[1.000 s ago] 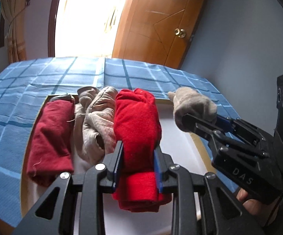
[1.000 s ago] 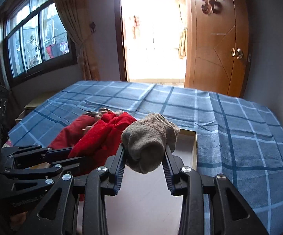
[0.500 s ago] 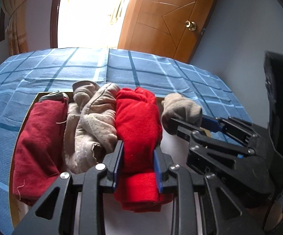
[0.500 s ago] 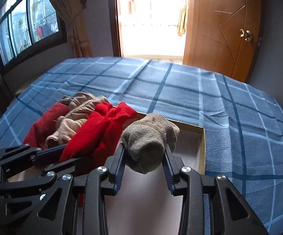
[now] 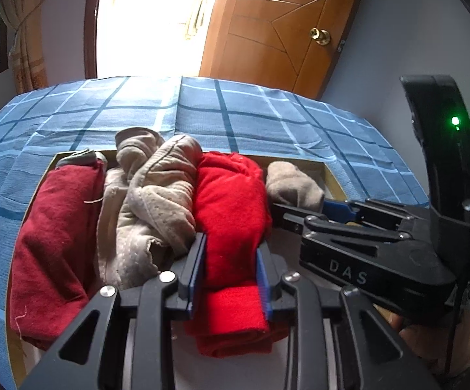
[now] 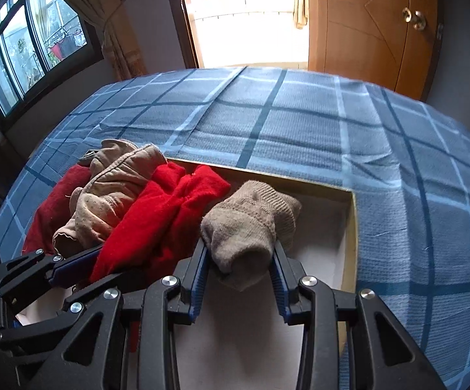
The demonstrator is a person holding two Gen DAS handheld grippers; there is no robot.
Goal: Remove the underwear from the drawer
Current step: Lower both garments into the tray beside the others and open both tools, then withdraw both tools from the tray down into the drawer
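Left wrist view
Setting: bedroom with a wooden door (image 5: 277,32); a bed under a blue checked cover (image 5: 111,110) carries a shallow light-wood drawer (image 5: 334,178).
Left tongs (image 5: 230,279): blue pads either side of a bright red folded fleece garment (image 5: 231,214), near its front end; the jaws have just been easing apart, with the cloth between them and the pads touching its sides.
Right tongs (image 5: 303,209): reaching in from the right, tips closed on a beige ribbed knit roll (image 5: 291,185).
Count in drawer: four bundles in a row, namely one dark red folded cloth (image 5: 56,243), one tan dotted crumpled garment (image 5: 150,201), one bright red, one beige roll.

Right wrist view
Right tongs (image 6: 239,269): narrow, gripping the beige roll (image 6: 251,221) across its middle, above the white drawer floor (image 6: 316,243).
Left tongs (image 6: 75,268): on the bright red garment (image 6: 169,217); pad contact not visible.
Handling, judged: all pieces light, soft, compressible, not fragile and not slippery; folds may open when lifted.
Hold point, judged: across the thickest folded part, so that every layer is pinched.
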